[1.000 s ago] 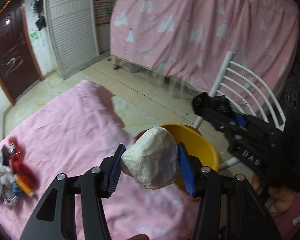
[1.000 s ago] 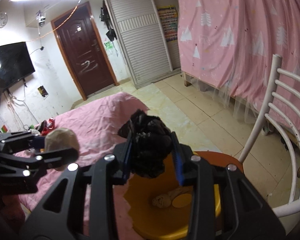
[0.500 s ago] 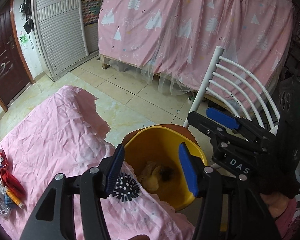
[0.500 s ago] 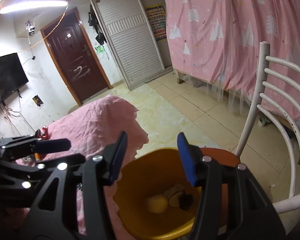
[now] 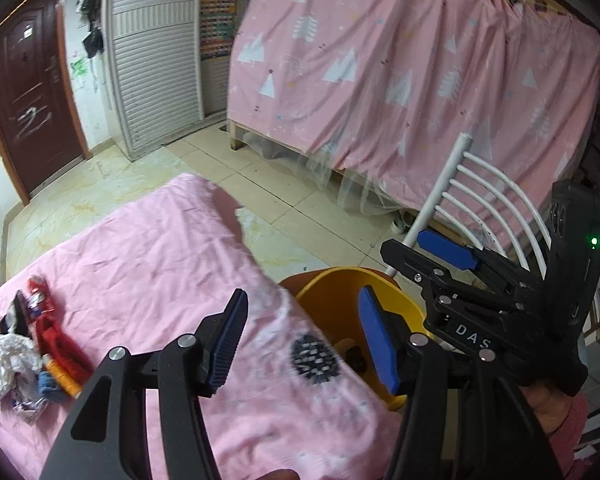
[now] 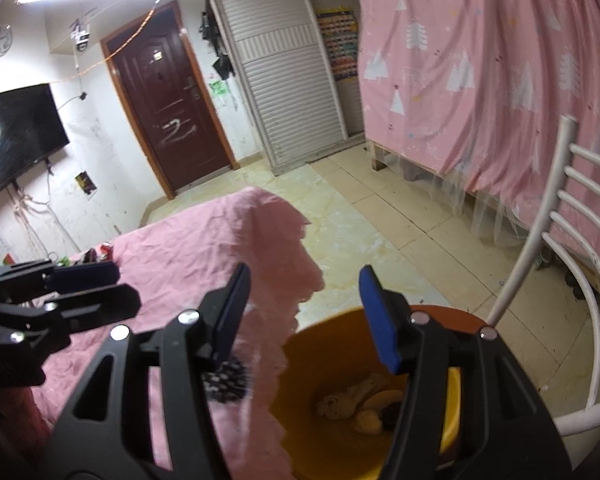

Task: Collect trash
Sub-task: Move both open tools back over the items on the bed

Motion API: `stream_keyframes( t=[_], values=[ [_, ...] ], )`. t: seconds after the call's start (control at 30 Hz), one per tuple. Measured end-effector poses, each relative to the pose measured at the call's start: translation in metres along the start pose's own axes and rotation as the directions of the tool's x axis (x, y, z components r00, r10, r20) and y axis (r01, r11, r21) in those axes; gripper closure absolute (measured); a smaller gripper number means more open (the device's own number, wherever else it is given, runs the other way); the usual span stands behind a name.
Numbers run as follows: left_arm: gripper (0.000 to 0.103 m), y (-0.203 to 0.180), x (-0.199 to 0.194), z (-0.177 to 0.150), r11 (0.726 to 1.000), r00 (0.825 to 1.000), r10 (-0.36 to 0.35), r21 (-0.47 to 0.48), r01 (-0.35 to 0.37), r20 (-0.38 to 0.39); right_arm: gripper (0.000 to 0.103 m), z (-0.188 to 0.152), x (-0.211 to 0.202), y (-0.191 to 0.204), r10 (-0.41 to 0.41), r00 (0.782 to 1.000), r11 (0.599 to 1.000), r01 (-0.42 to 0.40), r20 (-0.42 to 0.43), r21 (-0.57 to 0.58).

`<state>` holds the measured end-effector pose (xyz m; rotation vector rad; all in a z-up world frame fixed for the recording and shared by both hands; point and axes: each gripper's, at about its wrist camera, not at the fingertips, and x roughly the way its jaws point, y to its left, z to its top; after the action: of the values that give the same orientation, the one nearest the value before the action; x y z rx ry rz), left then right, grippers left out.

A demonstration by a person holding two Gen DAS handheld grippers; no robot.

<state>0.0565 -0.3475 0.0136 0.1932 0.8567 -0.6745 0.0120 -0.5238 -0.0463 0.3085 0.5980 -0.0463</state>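
A yellow bin [image 5: 340,278] [image 6: 324,348] stands on a brown chair seat at the edge of the pink-clothed table [image 5: 160,248]. Crumpled pale paper [image 6: 360,404] and a dark wad [image 6: 390,414] lie at its bottom. My left gripper [image 5: 303,300] is open and holds nothing, hovering over the cloth's edge beside the bin. My right gripper [image 6: 305,280] hangs above the bin's near rim, its jaws opening with nothing between them. Each gripper shows in the other's view: the right gripper [image 5: 414,246], the left gripper [image 6: 100,284]. A trash pile [image 5: 24,356] of wrappers lies at the table's far left.
A white slatted chair back [image 5: 480,200] [image 6: 560,240] rises just right of the bin. A pink curtain [image 5: 400,72] hangs behind it over a tiled floor [image 5: 280,184]. A dark door [image 6: 172,112] and a wall television [image 6: 16,136] are farther off.
The left gripper has let go of a white paper ball and the right of a black wad; both now lie in the bin. Both grippers opened and drew back toward the table.
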Motion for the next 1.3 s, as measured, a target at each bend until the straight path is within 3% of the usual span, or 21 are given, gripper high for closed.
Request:
stream_keyframes(
  t=[0.43,0.93,1.17,1.23,1.3],
  values=[
    [0.039,0.091,-0.050,-0.016,0.986,0.990,0.121,-0.127,-0.112,0.073,0.044,0.012,0.029,0.091,0.087,0.995,0.986,-0.092,-0.045,-0.136],
    [0.036,0.176,-0.073,-0.035,0.948,0.968,0.243,-0.225,-0.224,0.062,0.044,0.001,0.071,0.179,0.159,0.977,0.950,-0.190,-0.140,-0.246],
    [0.031,0.217,-0.074,-0.043,0.929,0.965,0.262,-0.280,-0.242,0.034,0.044,-0.004,0.088,0.210,0.179,0.966,0.934,-0.226,-0.186,-0.276],
    [0.031,0.228,-0.075,-0.046,0.918,0.960,0.279,-0.302,-0.259,0.025,0.042,-0.006,0.093,0.216,0.187,0.962,0.930,-0.239,-0.199,-0.280],
    [0.031,0.242,-0.073,-0.049,0.905,0.955,0.296,-0.323,-0.278,0.010,0.033,-0.008,0.098,0.223,0.200,0.957,0.925,-0.256,-0.212,-0.282]
  ],
)
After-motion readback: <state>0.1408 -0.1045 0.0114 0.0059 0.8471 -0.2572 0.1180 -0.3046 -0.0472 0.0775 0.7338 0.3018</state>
